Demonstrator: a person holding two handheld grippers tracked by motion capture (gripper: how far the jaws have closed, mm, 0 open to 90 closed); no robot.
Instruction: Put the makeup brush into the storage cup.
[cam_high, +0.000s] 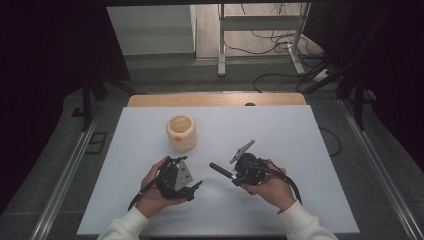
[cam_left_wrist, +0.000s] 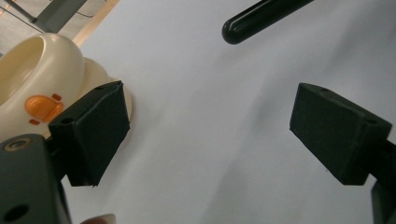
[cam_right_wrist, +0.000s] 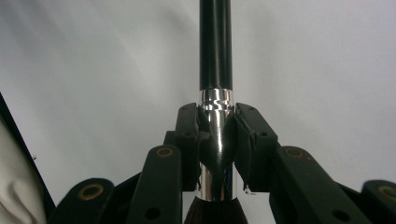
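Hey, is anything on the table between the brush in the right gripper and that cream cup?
Nothing visible. The brush sits clamped in the right gripper, handle pointing across bare white table toward the cup. The left gripper waits off to the side.

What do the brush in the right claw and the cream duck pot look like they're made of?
Brush: glossy black handle, likely lacquered wood or plastic; its collar gives mirror-like reflections, so probably polished metal. Duck pot: smooth cream body with soft sheen and an orange beak, likely ceramic or moulded plastic; the look leaves it open.

White table (cam_high: 300, 150), grey floor (cam_high: 165, 75) — trailing cables (cam_high: 270, 42)
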